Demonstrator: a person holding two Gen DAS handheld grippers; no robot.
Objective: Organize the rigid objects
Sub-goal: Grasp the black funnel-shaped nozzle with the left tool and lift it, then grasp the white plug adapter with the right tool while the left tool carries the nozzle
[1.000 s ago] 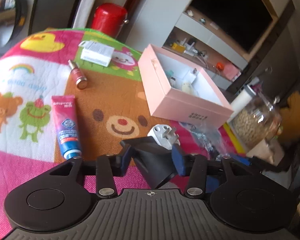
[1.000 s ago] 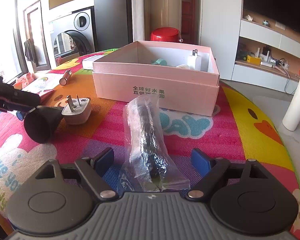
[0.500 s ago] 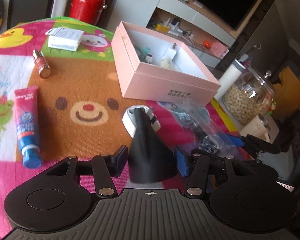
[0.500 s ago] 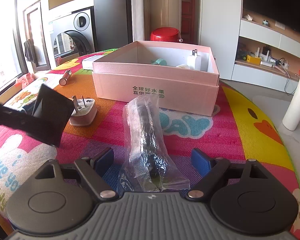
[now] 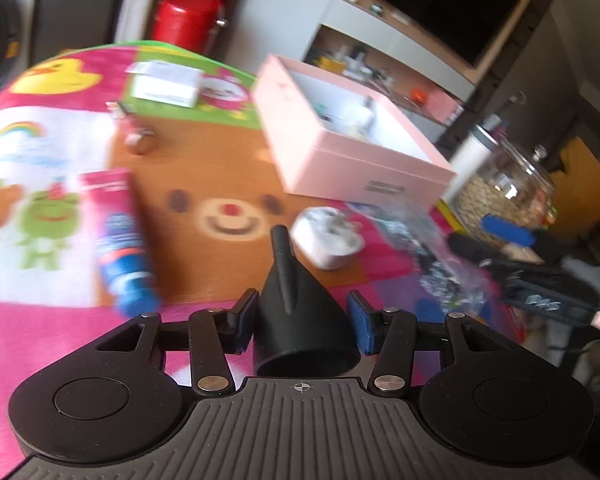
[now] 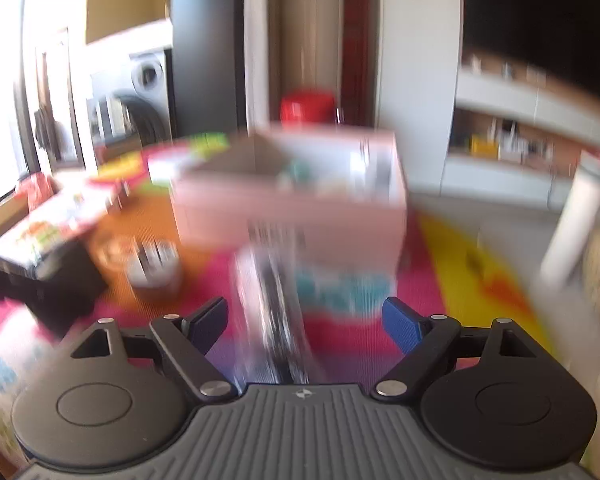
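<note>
Both views are motion-blurred; the box (image 5: 352,148) contents are unreadable. The left gripper (image 5: 302,314) fingers clamp a black funnel (image 5: 300,312) above the desk (image 5: 204,168). The right gripper (image 6: 306,318) fingers are spread wide around a bagged item (image 6: 276,300).

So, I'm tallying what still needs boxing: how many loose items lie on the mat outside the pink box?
5: white carton, small bottle, tube, white plug, plastic bag. The left gripper holds a black funnel; others may be hidden.

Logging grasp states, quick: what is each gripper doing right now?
Left gripper: shut on the black funnel.
Right gripper: open, holding nothing; plastic bag lies between its fingers.
</note>
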